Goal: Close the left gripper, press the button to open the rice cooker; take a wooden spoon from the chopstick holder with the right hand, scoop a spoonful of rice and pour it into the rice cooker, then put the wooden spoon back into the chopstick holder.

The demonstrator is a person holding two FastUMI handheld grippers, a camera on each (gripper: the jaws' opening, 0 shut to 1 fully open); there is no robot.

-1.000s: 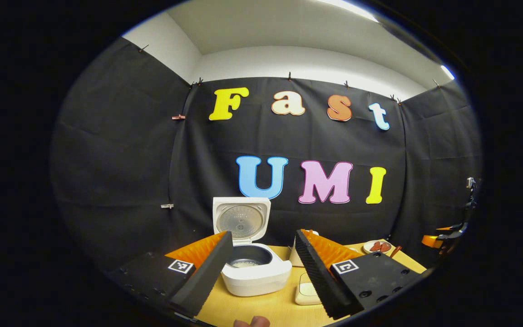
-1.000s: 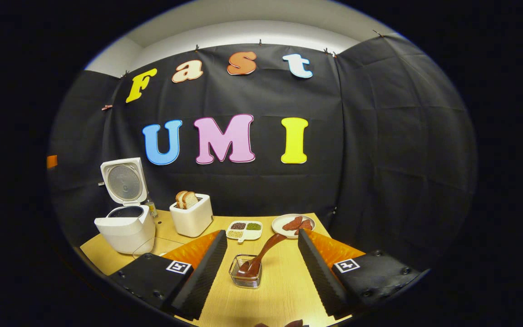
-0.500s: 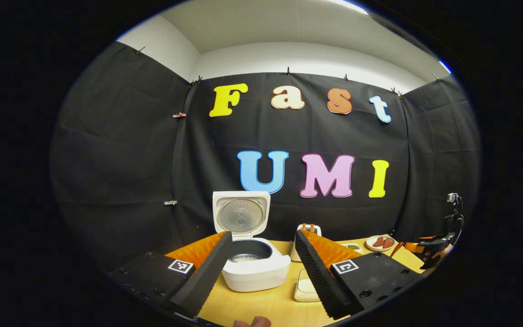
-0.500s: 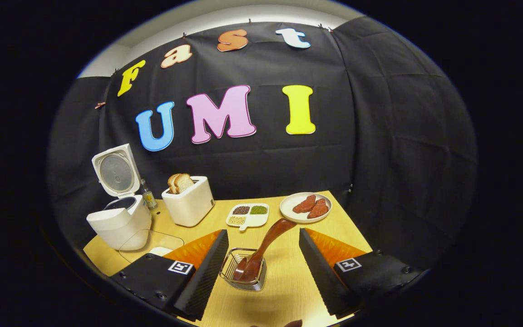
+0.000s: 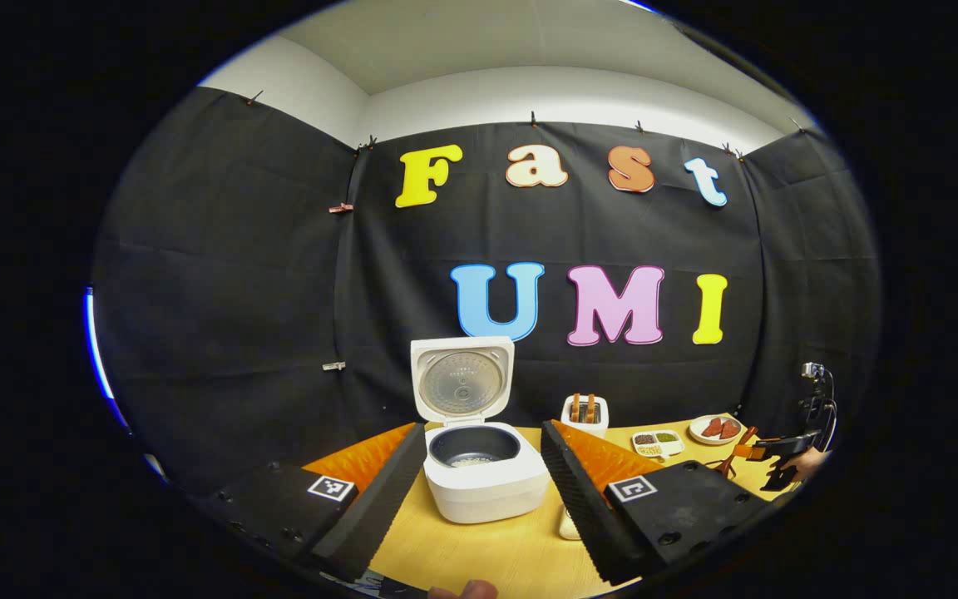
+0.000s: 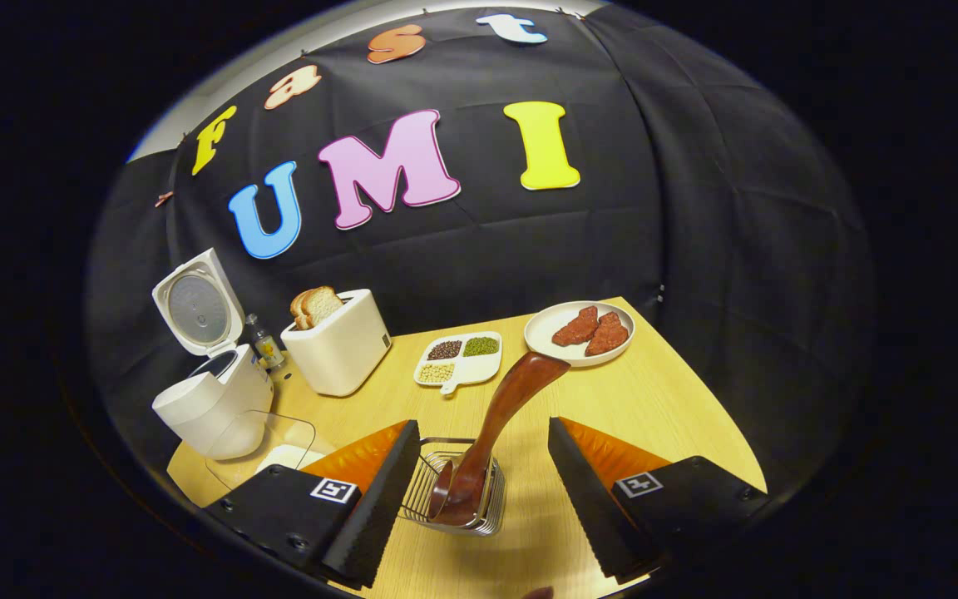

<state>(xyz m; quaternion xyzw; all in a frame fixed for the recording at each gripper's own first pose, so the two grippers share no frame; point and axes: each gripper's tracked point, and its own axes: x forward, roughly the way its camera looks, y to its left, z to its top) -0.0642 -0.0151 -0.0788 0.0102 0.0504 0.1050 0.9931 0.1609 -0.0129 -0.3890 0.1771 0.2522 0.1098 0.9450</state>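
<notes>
In the left gripper view, the left gripper (image 5: 479,491) is held with its jaws spread wide and nothing is grasped between them; the rice cooker (image 5: 486,478) is seen between the fingers, standing on the wooden table (image 5: 479,557) with its lid raised upright and some rice visible at the bottom of the pot. In the right gripper view, the right gripper (image 6: 479,499) is also kept wide open and nothing is touched by its fingers. The wire chopstick holder (image 6: 456,499) is framed between them, and the wooden spoon (image 6: 496,424) is placed in it, leaning, with its handle pointed toward a plate (image 6: 579,333).
</notes>
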